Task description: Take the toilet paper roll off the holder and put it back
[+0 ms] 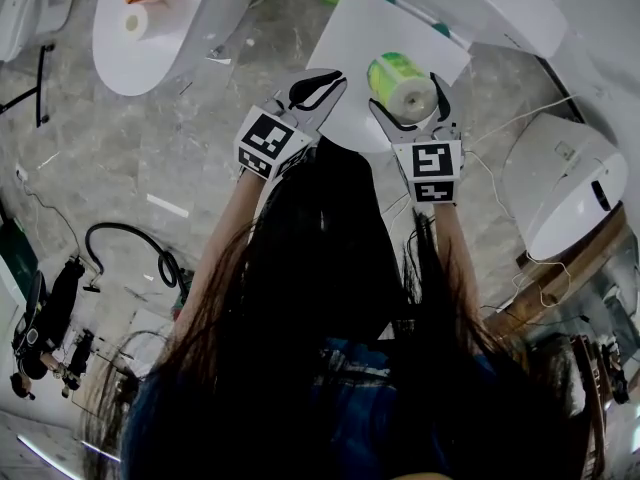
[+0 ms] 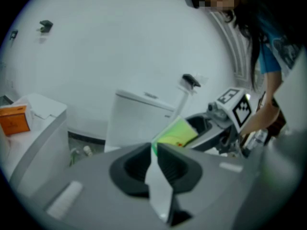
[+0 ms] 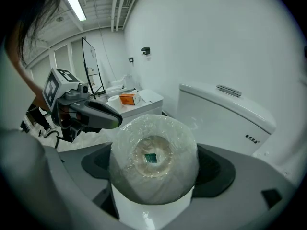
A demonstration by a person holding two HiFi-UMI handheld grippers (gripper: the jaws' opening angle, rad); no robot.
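— What is seen, starting from the biggest thing?
— A white toilet [image 1: 470,3]. Next, the left gripper [image 1: 318,90] is closed, with nothing between its jaws.
— And the toilet paper roll [image 3: 153,157]?
— It is clamped in the right gripper [image 1: 408,98] and held in front of the toilet.

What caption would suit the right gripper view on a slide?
The right gripper clamps a plastic-wrapped toilet roll, seen end-on, with a white toilet behind.
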